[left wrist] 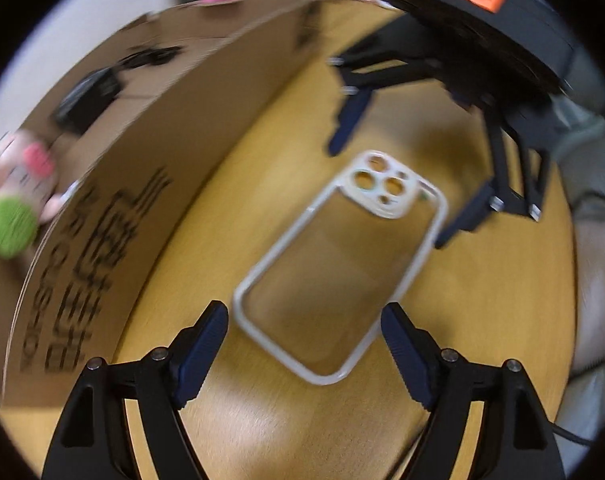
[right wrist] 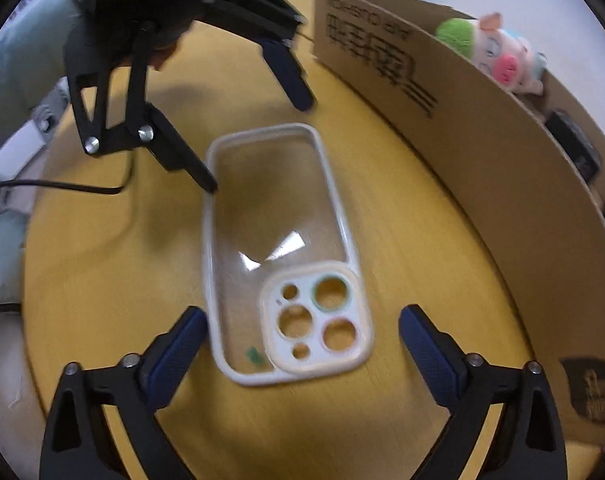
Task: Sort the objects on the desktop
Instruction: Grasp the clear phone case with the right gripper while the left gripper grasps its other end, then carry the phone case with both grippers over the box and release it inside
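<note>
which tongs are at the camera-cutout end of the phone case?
The right tongs: they straddle the camera-cutout end of the phone case. The left tongs straddle the plain end.

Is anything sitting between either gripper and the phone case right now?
Nothing visible. The phone case lies flat on the bare wooden table, with the right gripper open at its camera-cutout end and the left gripper open at the opposite end. The cardboard box stands off to one side, clear of both approaches.

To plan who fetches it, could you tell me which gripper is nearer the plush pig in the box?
Left. The left gripper sits at the phone case's plain end, roughly level with the plush pig; the right gripper straddles the camera-cutout end, farther away.
</note>
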The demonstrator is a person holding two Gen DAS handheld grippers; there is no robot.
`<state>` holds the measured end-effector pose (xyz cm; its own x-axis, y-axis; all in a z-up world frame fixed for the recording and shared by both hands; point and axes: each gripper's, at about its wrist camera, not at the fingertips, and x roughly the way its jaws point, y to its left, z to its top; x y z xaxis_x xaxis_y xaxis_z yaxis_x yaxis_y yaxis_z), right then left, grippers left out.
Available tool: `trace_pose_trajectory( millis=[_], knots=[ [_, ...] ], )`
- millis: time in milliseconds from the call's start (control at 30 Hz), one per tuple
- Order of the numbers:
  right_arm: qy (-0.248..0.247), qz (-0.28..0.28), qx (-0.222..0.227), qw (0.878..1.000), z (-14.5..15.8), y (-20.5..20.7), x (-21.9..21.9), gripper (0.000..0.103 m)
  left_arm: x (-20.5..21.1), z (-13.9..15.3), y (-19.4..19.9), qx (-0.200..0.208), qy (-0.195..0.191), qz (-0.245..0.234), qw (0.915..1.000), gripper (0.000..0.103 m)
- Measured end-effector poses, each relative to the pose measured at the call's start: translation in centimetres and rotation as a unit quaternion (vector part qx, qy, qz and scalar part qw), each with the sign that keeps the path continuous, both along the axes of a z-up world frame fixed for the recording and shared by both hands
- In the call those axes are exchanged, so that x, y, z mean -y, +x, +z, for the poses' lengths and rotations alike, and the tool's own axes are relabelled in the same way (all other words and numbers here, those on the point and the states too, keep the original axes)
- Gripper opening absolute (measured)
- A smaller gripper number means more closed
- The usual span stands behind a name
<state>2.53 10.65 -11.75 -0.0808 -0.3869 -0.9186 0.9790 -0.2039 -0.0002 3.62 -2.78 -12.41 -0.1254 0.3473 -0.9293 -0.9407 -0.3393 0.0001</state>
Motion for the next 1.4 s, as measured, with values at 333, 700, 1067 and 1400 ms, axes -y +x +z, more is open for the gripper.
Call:
trace_pose_trajectory(
  millis=[333,700,1067,1400],
  knots=[
    [0.022,0.126,-0.014,0.992,1.2,0.7,-0.5,0.076,-2.2,-0.9,3.3,-0.069,-0.034,-0.132,0.9883,0.083],
    [0.025,0.190,-0.048,0.980,3.0,1.9,-1.7,0.076,-2.4,1.0,3.2,-0.056,-0.010,-0.121,0.9910,0.078],
    [0.007,0.169,-0.187,0.968,16.0,-3.7,-1.8,0.076,-4.7,13.4,-2.5,-0.225,0.002,-0.127,0.9660,0.078],
    [0.050,0.161,-0.217,0.961,17.7,-16.2,0.5,0.076,-8.3,12.8,-14.2,-0.203,-0.026,-0.099,0.9737,0.078]
  ],
)
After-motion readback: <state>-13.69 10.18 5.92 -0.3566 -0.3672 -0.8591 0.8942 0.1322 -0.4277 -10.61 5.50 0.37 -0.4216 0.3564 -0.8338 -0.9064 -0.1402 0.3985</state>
